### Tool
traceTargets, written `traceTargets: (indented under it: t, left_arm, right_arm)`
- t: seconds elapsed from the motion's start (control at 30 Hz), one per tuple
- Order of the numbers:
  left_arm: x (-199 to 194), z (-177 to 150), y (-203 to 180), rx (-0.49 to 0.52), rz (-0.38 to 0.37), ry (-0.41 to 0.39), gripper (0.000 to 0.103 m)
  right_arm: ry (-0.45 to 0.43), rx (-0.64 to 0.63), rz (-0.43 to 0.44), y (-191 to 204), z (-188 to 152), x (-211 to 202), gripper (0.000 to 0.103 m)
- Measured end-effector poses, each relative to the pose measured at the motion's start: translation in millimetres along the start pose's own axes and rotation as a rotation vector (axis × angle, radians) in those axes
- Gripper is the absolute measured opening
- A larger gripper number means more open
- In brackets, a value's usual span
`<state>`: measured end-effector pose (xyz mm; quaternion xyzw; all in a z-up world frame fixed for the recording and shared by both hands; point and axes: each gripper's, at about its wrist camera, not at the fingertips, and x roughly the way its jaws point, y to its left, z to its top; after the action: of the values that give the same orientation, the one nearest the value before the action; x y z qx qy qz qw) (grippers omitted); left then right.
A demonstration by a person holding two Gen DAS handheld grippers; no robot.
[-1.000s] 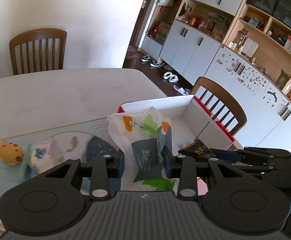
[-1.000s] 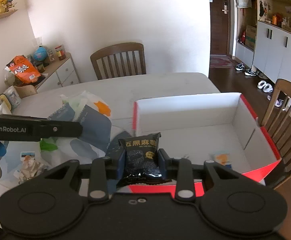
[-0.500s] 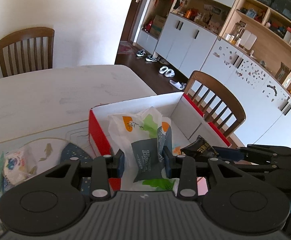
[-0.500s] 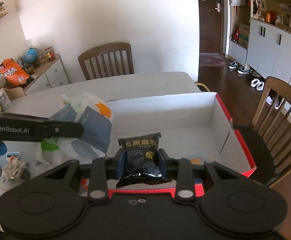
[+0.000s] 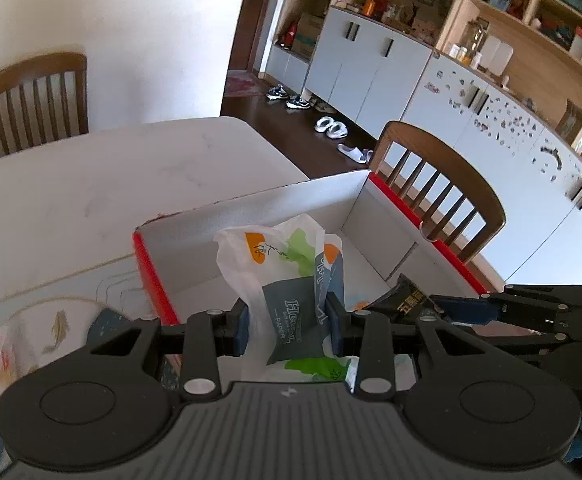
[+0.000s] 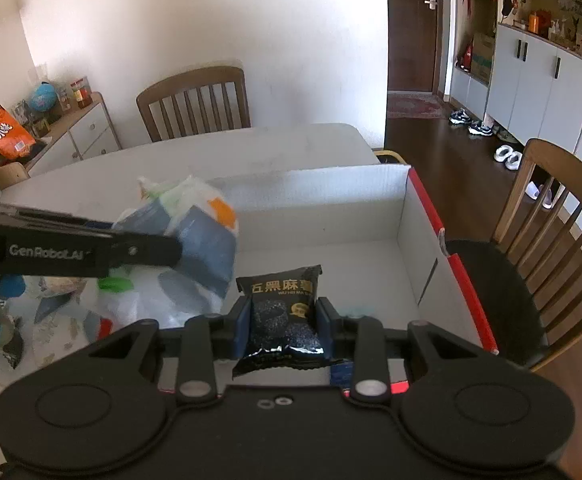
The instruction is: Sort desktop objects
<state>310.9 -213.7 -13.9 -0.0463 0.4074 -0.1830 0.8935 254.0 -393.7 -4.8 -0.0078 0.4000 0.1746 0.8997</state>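
Over the red-edged cardboard box (image 6: 423, 200), the left gripper (image 5: 289, 320) clamps a tissue pack (image 5: 291, 280) and the right gripper (image 6: 283, 316) a black sesame snack packet (image 6: 281, 312), hiding most of the box floor.

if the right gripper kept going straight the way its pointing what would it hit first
Most likely the white floor of the red-edged cardboard box. The right gripper, shut on the black snack packet, points down into the box, and nothing else shows in that line. Depth is hard to judge.

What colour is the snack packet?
Black with gold writing, clearest in the right wrist view.
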Motion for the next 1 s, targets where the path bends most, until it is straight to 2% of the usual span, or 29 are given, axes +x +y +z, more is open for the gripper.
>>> traceTargets:
  t: [0.17,0.33,0.53,1.0]
  left_arm:
    - [23,5,-6,0.047,0.040,0.029,0.035]
    - [48,10,-2,0.061,0.042,0.104,0.035]
    - [72,9,-3,0.096,0.081,0.166,0.036]
    - [104,19,-4,0.124,0.126,0.305,0.036]
  right_arm:
    - [0.014,-0.011,-0.016,-5,0,14,0.033]
    - [0.048,-0.013,-0.027,-13,-1,31,0.033]
    - [0.086,-0.026,-0.024,-16,-2,49,0.033]
    - [0.170,-0.062,-0.027,-21,-6,79,0.033]
